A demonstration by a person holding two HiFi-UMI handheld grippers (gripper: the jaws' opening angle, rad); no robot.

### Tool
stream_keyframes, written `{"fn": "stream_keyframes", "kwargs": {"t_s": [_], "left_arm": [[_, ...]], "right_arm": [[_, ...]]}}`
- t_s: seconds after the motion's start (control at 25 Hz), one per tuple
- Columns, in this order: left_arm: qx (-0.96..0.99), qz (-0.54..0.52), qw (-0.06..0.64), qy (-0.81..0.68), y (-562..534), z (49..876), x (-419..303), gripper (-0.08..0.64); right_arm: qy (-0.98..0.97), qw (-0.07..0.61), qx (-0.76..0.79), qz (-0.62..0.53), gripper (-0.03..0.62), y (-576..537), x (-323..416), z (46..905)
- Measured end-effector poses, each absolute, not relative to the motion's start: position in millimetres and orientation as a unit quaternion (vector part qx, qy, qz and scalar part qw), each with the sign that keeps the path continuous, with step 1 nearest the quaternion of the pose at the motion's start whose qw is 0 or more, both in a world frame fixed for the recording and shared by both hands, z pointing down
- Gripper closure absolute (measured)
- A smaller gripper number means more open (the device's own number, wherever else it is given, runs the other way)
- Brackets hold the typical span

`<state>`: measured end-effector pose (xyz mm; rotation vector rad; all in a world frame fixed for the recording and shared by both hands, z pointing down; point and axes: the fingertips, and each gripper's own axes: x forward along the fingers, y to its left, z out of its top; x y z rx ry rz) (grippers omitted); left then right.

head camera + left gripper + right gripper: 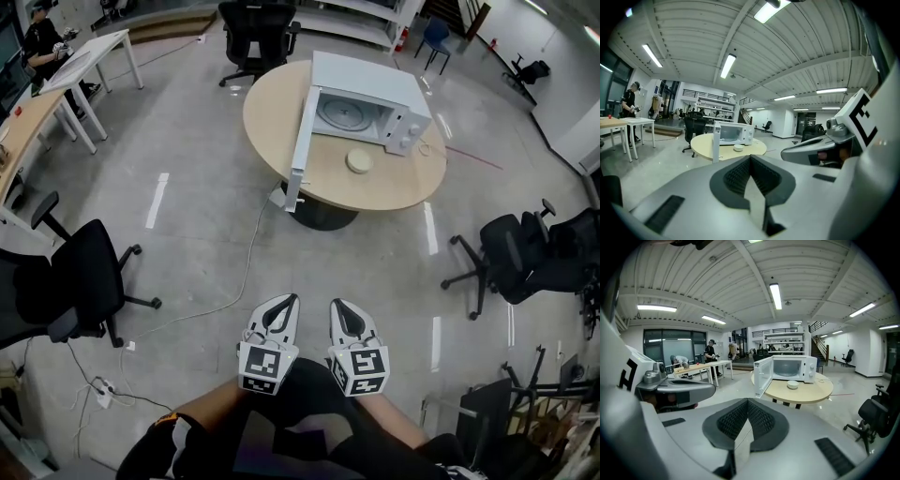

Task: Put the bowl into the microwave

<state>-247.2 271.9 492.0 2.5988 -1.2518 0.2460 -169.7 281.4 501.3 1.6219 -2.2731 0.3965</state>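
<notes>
Not started: small white round bowl (359, 160) on round wooden table (272, 117) at 12 o'clock, outside open-doored white microwave (366, 80). Left gripper (288, 300) and right gripper (338, 306) closed, empty.

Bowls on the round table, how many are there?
1: the white bowl sits on the round table, just in front of the open microwave. None shows inside it.

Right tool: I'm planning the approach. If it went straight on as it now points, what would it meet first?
Only bare floor lies ahead, then probably the near edge of the round table, by the open door of the microwave; depth is unclear.
</notes>
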Motion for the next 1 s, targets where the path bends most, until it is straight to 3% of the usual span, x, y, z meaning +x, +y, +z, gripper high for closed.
{"fn": "stream_keyframes", "kwargs": {"t_s": [0.52,1.0], "left_arm": [[0.897,0.092,0.125,-0.413,252,496,-252,0.514],[0.891,0.125,0.121,-0.419,235,506,-190,0.514]], "right_arm": [[-0.786,0.154,0.580,0.148,0.577,265,-176,506],[-0.800,0.133,0.563,0.157,0.577,241,-123,513]]}}
